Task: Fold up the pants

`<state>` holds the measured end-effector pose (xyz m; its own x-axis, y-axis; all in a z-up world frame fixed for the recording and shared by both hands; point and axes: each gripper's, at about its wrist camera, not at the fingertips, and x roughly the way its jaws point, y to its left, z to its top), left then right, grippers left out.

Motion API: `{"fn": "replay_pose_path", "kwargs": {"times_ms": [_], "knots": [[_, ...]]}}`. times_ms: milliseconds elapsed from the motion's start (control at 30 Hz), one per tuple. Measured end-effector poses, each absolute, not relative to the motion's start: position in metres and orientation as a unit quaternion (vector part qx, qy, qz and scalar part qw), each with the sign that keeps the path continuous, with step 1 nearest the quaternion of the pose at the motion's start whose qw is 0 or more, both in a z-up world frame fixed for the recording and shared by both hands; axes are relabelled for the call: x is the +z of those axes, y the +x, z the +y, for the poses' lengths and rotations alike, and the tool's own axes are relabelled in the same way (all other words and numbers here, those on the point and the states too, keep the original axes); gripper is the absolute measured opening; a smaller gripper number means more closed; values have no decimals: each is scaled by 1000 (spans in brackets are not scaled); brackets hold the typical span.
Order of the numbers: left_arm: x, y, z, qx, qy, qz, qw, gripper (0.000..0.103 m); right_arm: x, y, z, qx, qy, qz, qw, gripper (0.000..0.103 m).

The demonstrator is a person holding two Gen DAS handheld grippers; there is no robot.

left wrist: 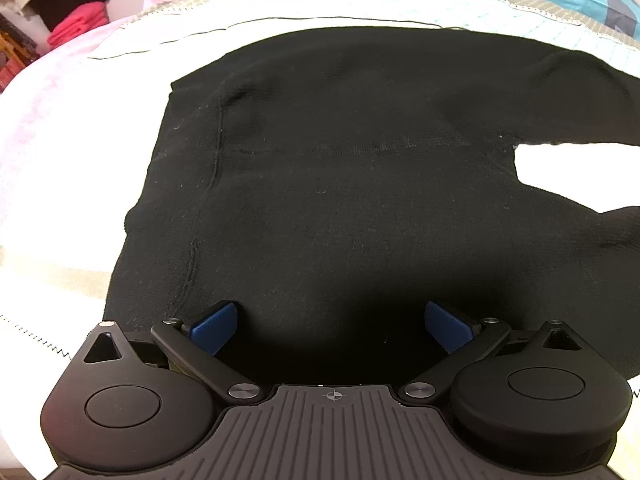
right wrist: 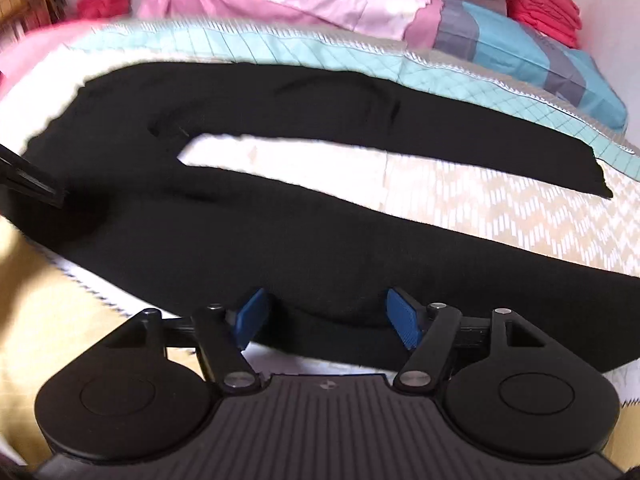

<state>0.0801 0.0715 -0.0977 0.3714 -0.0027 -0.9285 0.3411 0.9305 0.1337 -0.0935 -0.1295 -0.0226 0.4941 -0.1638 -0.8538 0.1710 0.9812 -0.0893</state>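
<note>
Black pants (left wrist: 340, 168) lie flat on the bed (right wrist: 480, 208), legs stretching right and split apart. The left gripper (left wrist: 331, 326) hangs over the waist end, fingers spread wide, holding nothing. The right gripper (right wrist: 326, 316) sits over the near leg's edge, fingers apart.

black pants (left wrist: 340, 168) flat on bed cover (left wrist: 60, 152) | left gripper (left wrist: 330, 326) fingers apart above waist
</note>
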Motion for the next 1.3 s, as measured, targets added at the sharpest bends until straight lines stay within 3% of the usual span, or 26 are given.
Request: {"fn": "replay_pose_path", "kwargs": {"times_ms": [67, 100, 133, 400, 600, 733, 867, 900, 1033, 1167, 1300], "knots": [[-98, 80, 72, -107, 155, 551, 813, 103, -36, -92, -133, -87, 2, 512, 855, 45], [-97, 80, 73, -108, 156, 553, 812, 103, -32, -98, -134, -83, 1, 505, 859, 18], [-96, 81, 74, -109, 156, 555, 810, 103, -27, -102, -135, -79, -4, 512, 855, 6], [-90, 78, 78, -108, 155, 549, 814, 103, -14, -129, -147, -67, 38, 530, 844, 7], [-65, 74, 49, -147, 118, 520, 833, 103, -14, -130, -145, -59, 39, 533, 843, 11], [-77, 67, 15, -188, 105, 538, 815, 103, -15, -127, -148, -64, 49, 532, 843, 14], [-99, 53, -1, -192, 152, 544, 803, 103, 5, -133, -160, -79, 62, 498, 862, 46], [-98, 48, -3, -194, 159, 537, 806, 103, 9, -136, -166, -89, 68, 484, 868, 49], [-99, 50, 2, -199, 151, 543, 802, 103, 9, -140, -201, -173, 95, 462, 864, 52], [-98, 50, -1, -197, 155, 545, 800, 103, -21, -146, -230, -199, 98, 519, 826, 52], [-99, 52, 2, -198, 153, 545, 800, 103, -12, -169, -237, -174, 114, 528, 824, 52]]}}
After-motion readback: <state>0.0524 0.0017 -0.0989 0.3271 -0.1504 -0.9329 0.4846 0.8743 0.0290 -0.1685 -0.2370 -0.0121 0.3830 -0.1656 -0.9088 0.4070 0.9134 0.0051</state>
